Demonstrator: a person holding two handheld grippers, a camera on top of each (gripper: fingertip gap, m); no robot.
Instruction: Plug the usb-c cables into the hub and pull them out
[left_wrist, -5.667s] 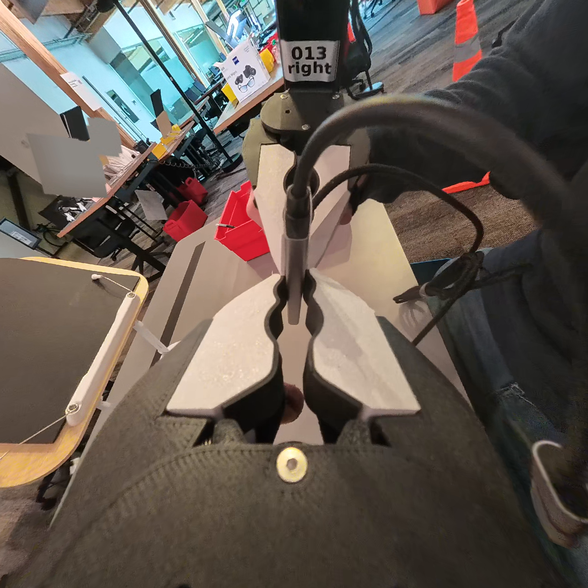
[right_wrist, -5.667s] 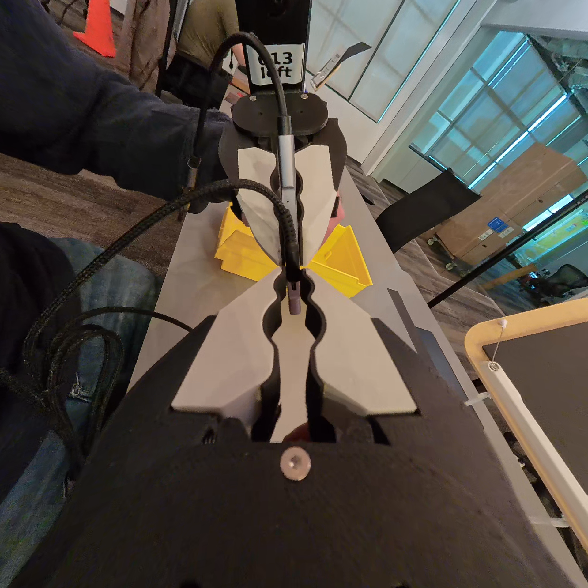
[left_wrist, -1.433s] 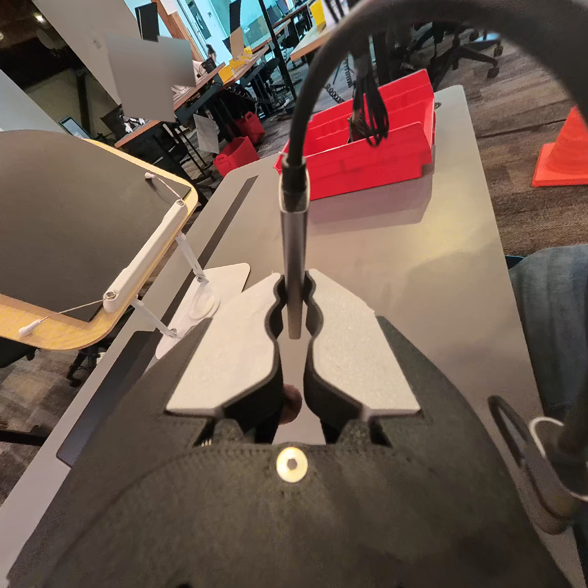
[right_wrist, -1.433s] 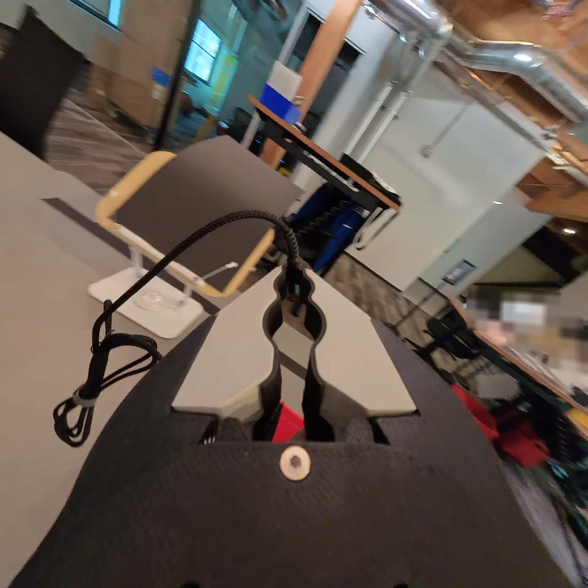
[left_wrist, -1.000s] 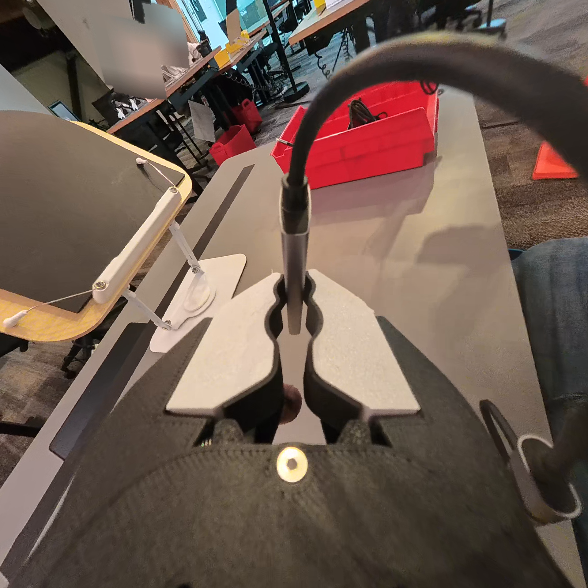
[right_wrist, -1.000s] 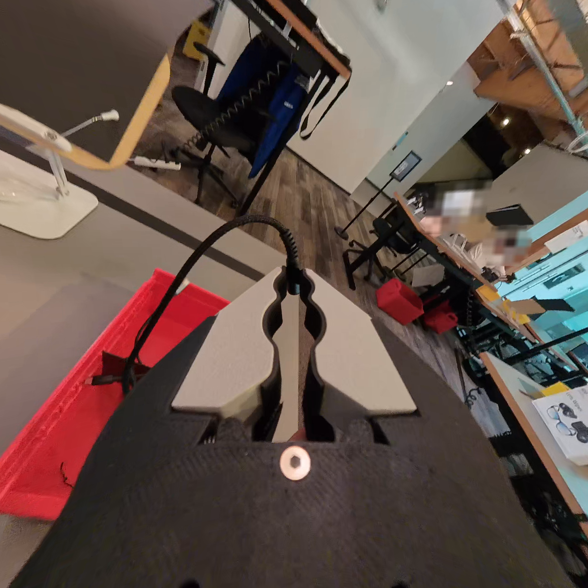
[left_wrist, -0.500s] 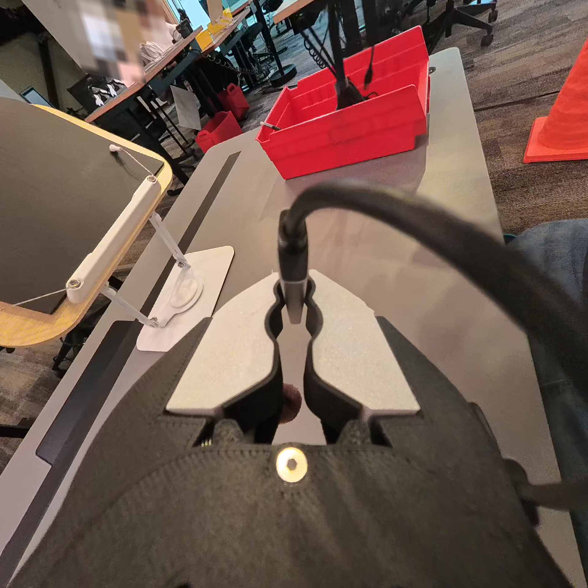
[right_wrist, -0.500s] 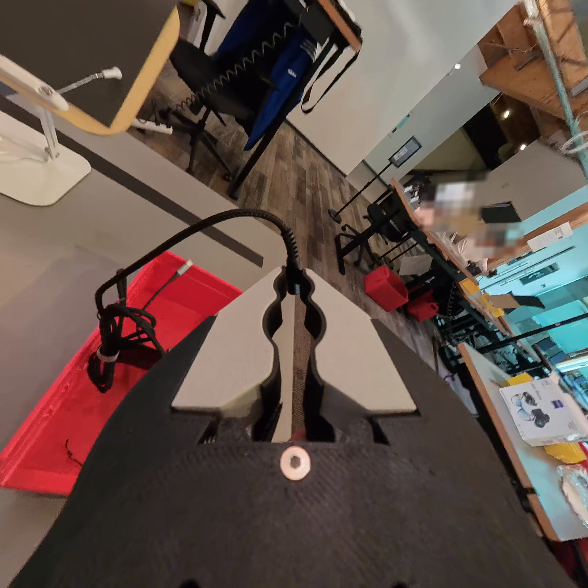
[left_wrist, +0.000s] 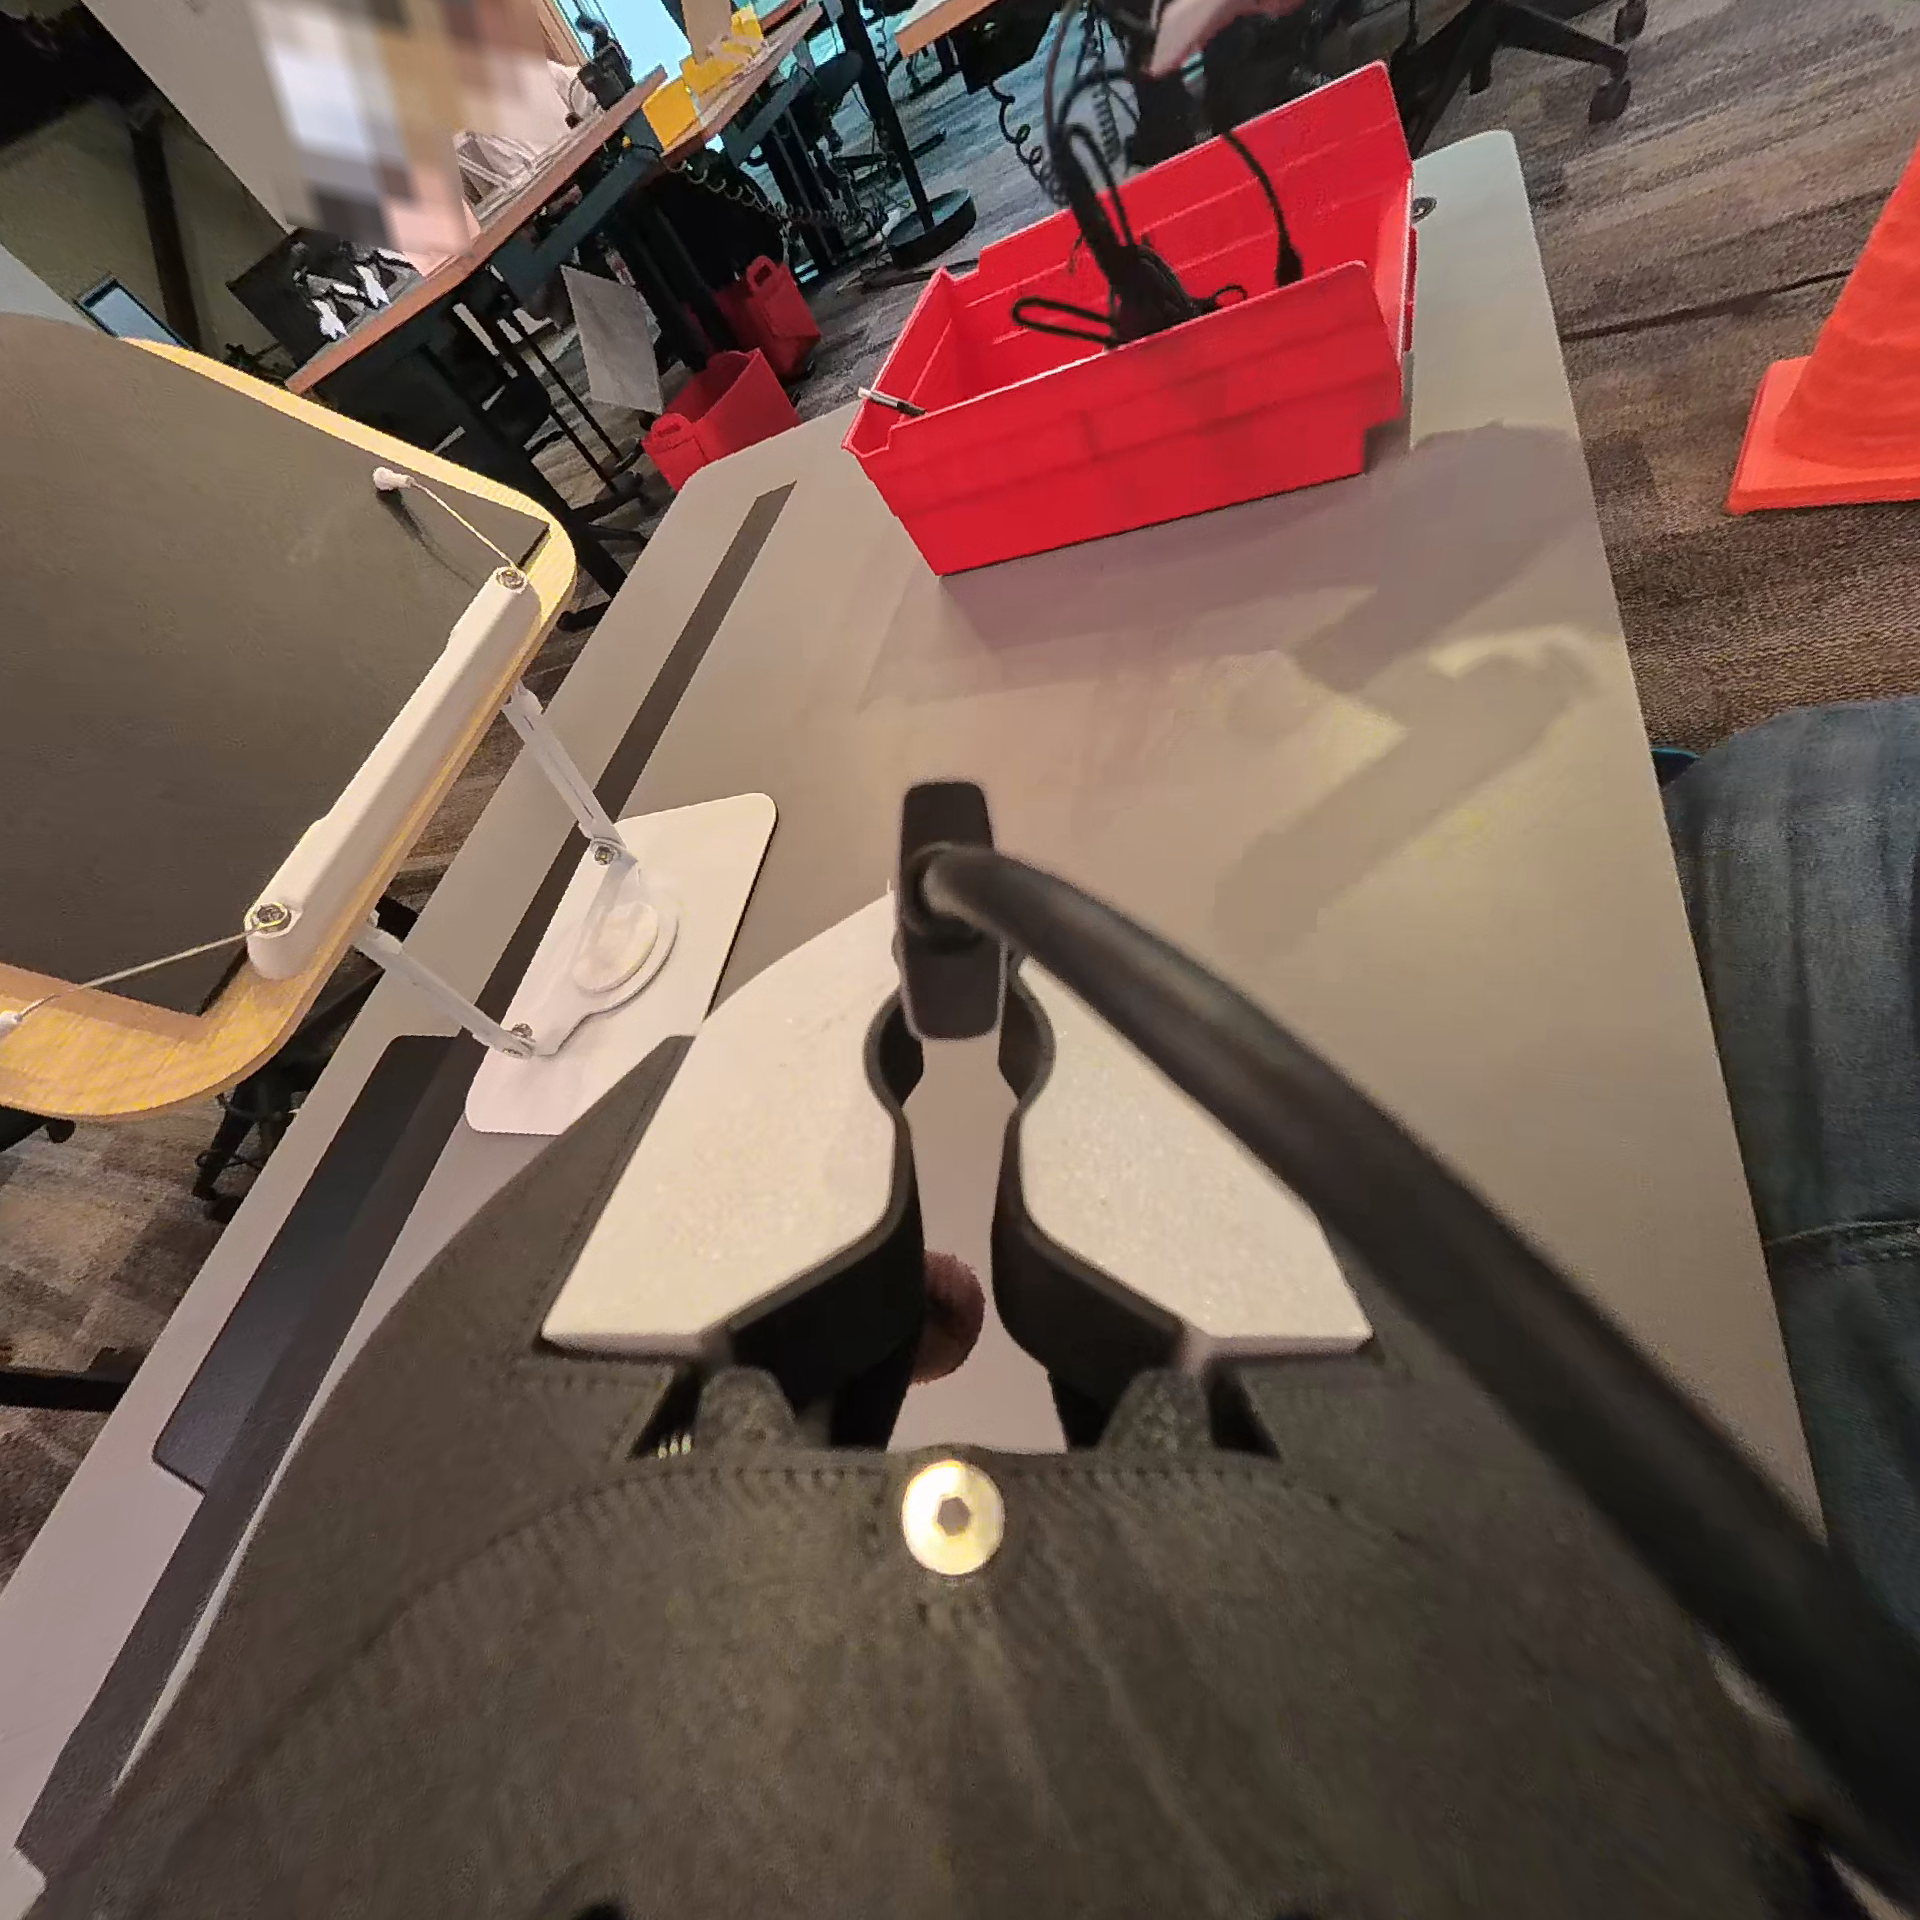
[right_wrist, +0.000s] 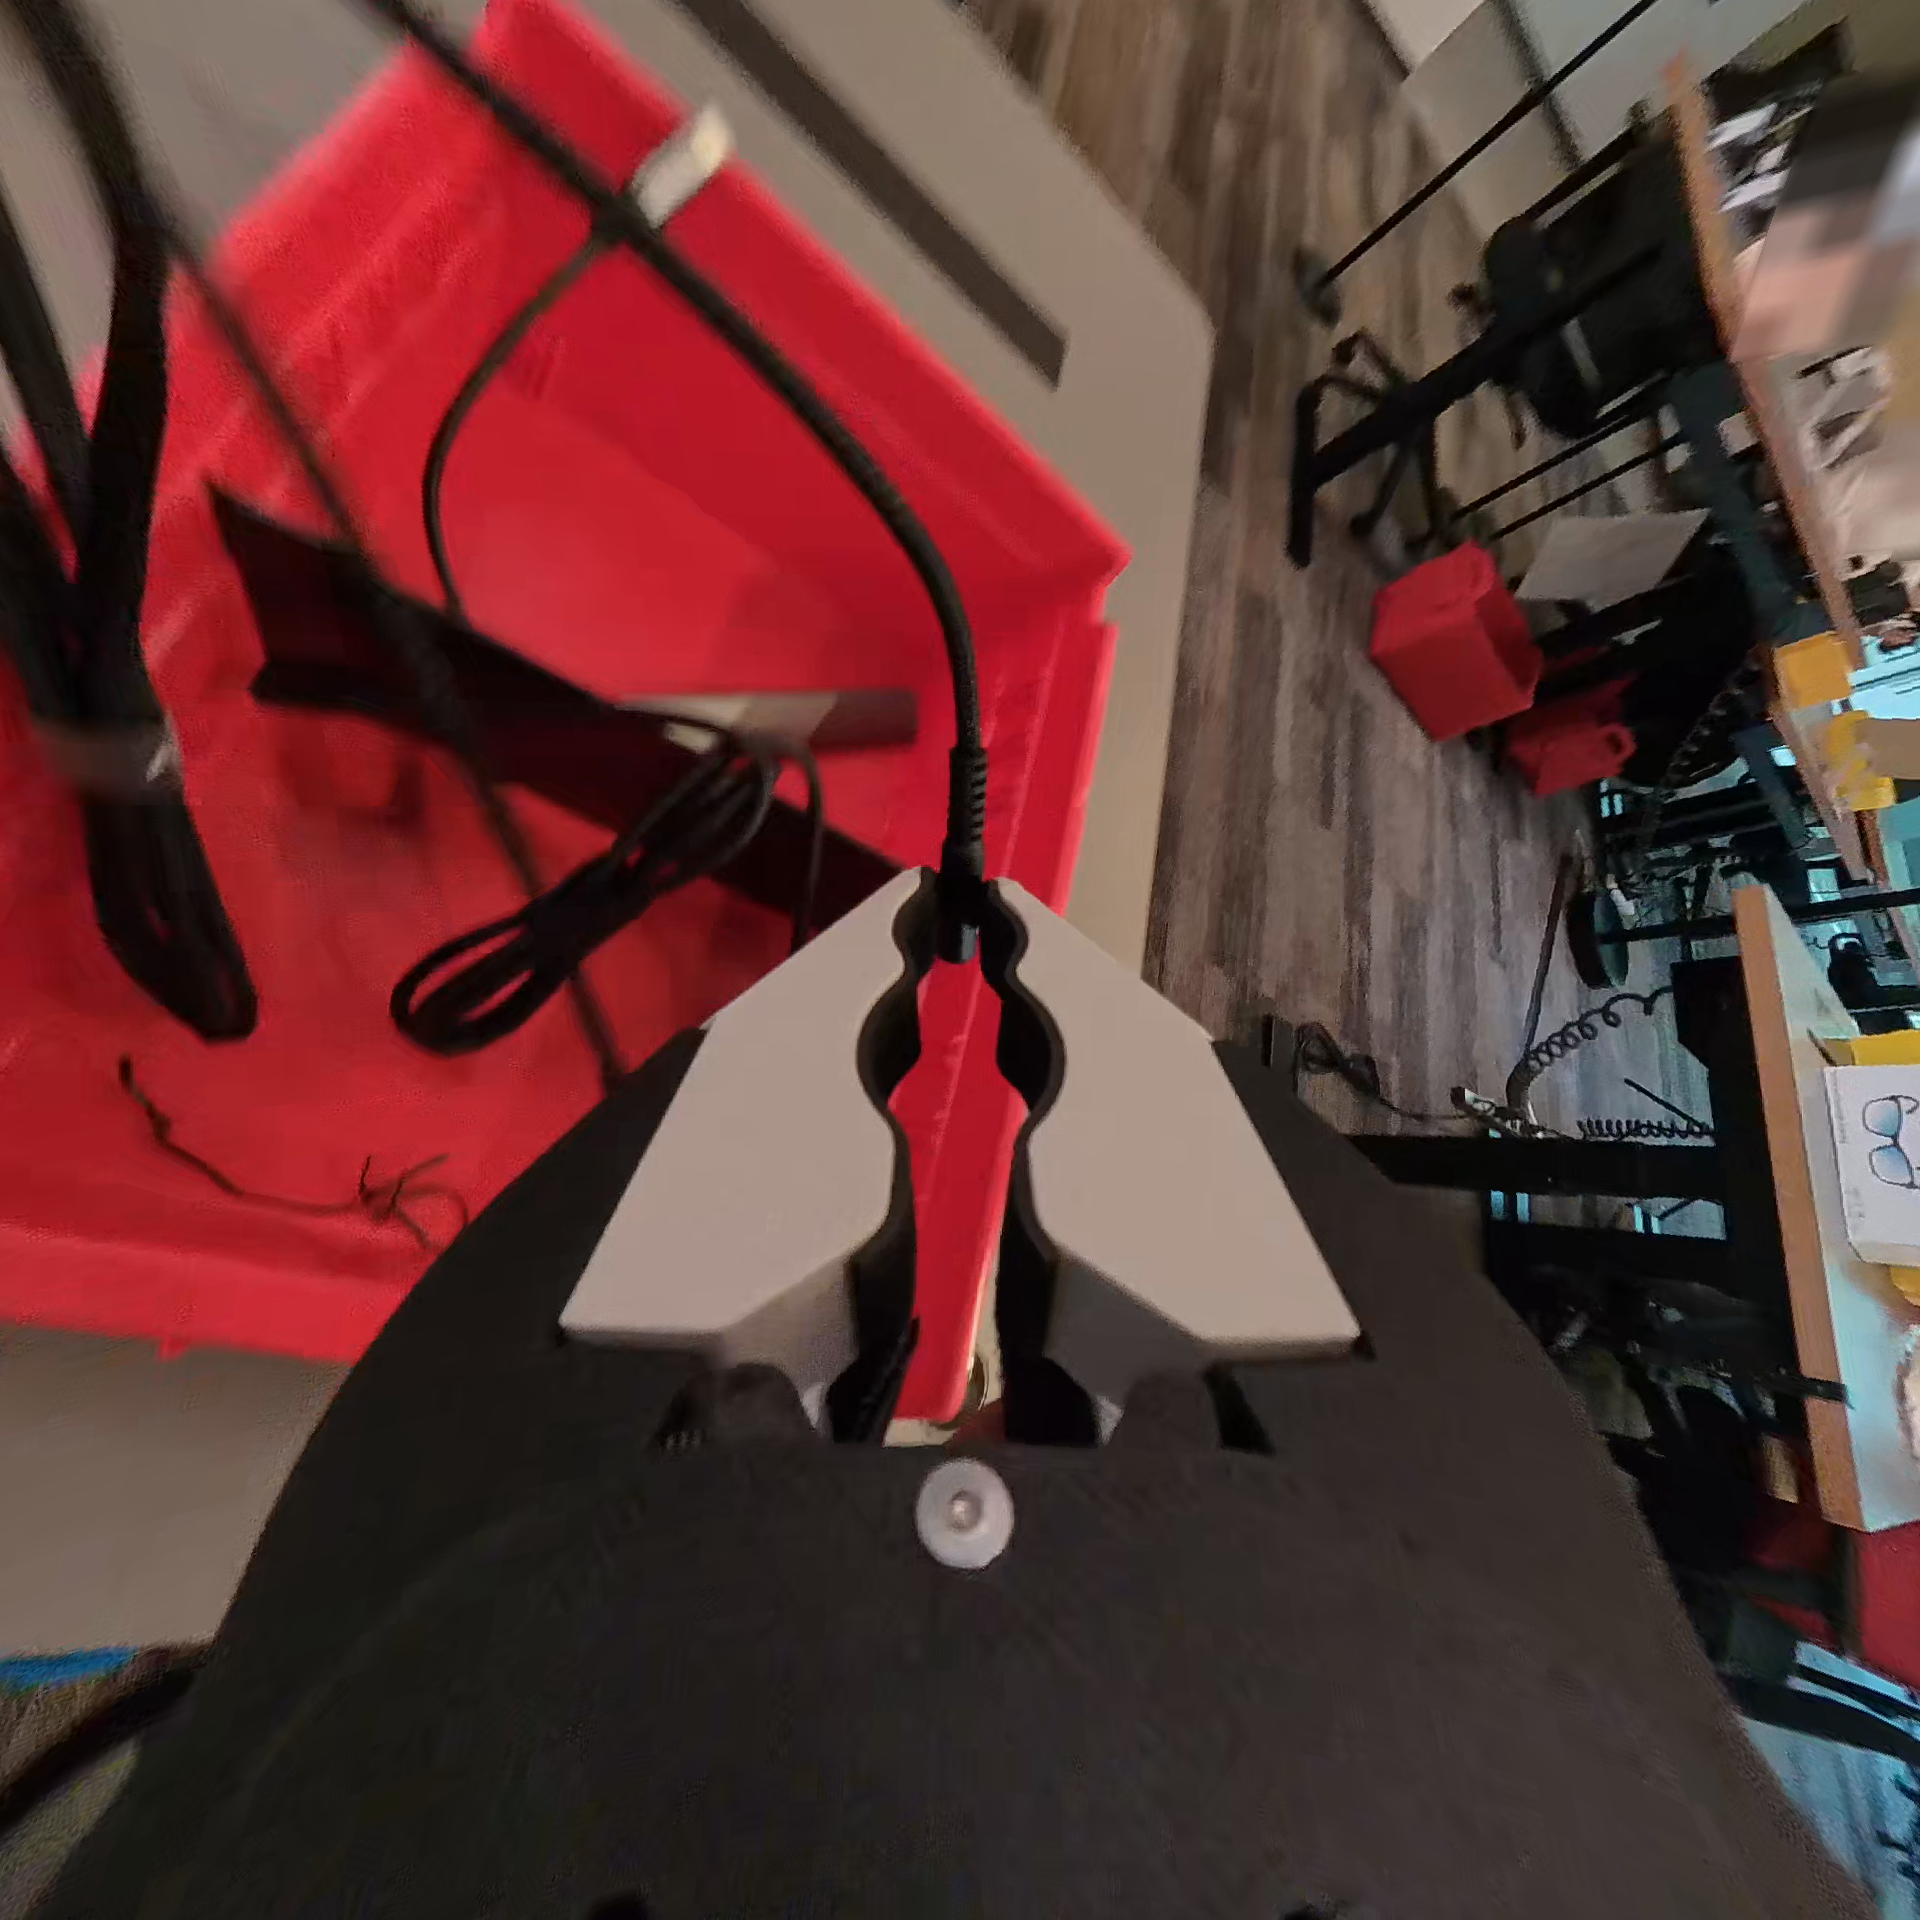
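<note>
My left gripper (left_wrist: 951, 997) is shut on the slim dark hub (left_wrist: 943, 831), held above the grey table (left_wrist: 1247, 779). The hub's thick black lead (left_wrist: 1299, 1122) curves back past the gripper to the lower right. My right gripper (right_wrist: 956, 935) is shut on the plug end of a black braided usb-c cable (right_wrist: 935, 582), right over the red bin (right_wrist: 675, 499). The cable arcs up and left to a tied bundle (right_wrist: 114, 675) hanging at the left, with a silver plug (right_wrist: 681, 171) above. The right wrist view is blurred.
The red bin (left_wrist: 1122, 436) stands at the table's far end with more black cables (right_wrist: 582, 914) in it. A dark board on a white stand (left_wrist: 644, 935) is at the left. An orange cone (left_wrist: 1849, 364) and a person's jeans leg (left_wrist: 1808, 1039) are at the right. The gap from one gripper's tips to the other's is roughly 55 centimetres.
My left gripper has turned the hub so its lead now swings down to the right. My right gripper has moved down over the red bin with the cable, and the bundle hangs nearer.
</note>
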